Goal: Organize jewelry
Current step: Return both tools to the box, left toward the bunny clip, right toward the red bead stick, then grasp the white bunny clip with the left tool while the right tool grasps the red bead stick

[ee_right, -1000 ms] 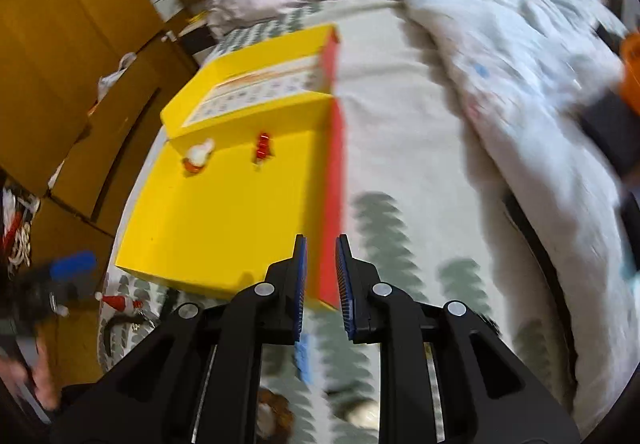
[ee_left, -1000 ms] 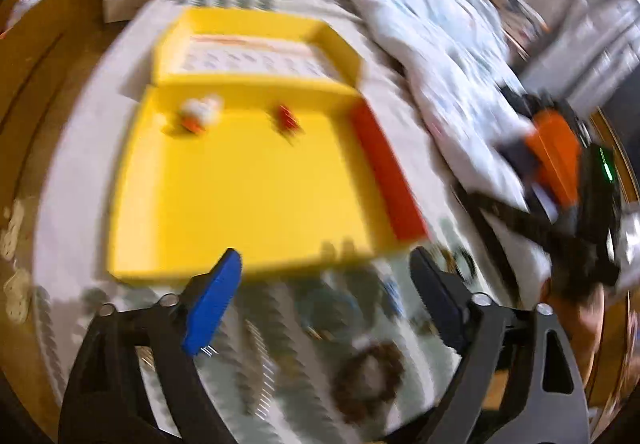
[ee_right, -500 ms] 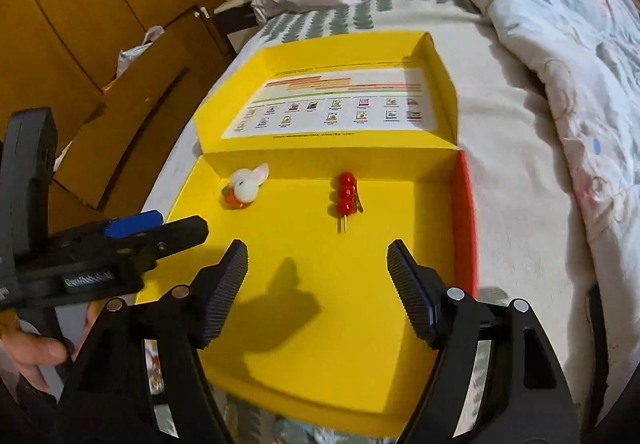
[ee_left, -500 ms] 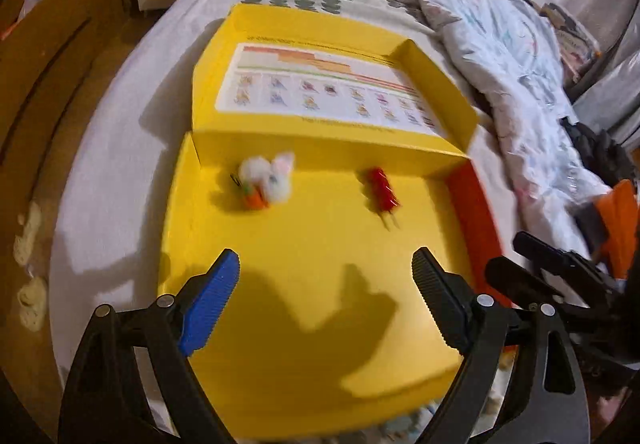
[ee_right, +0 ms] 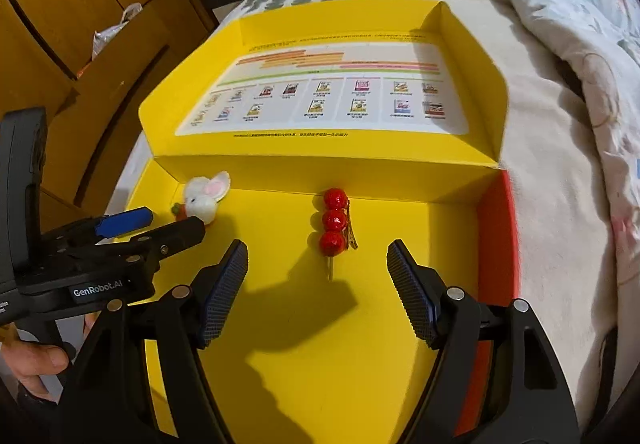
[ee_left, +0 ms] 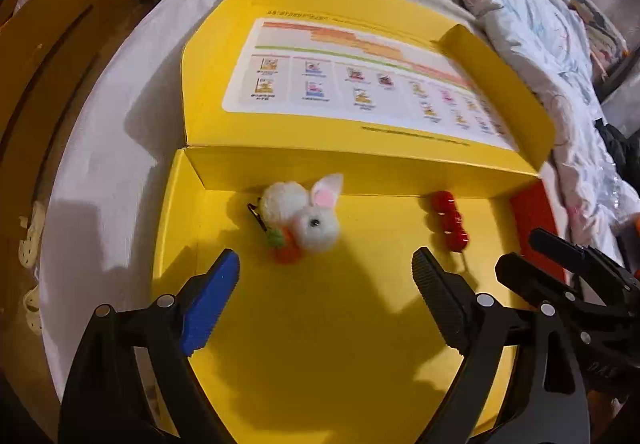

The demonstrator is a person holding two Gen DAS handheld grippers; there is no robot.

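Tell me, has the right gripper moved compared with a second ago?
Yes. The right gripper has come forward over the yellow box, from beyond its near edge, and now faces the red clip. Jaws stand open.

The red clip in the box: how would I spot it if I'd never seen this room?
Find the open yellow box on the bed. On its floor, near the back wall, lie two hair clips. The red clip is the right-hand one: three shiny red balls in a row on a stick, while its neighbour is a fluffy white bunny clip.
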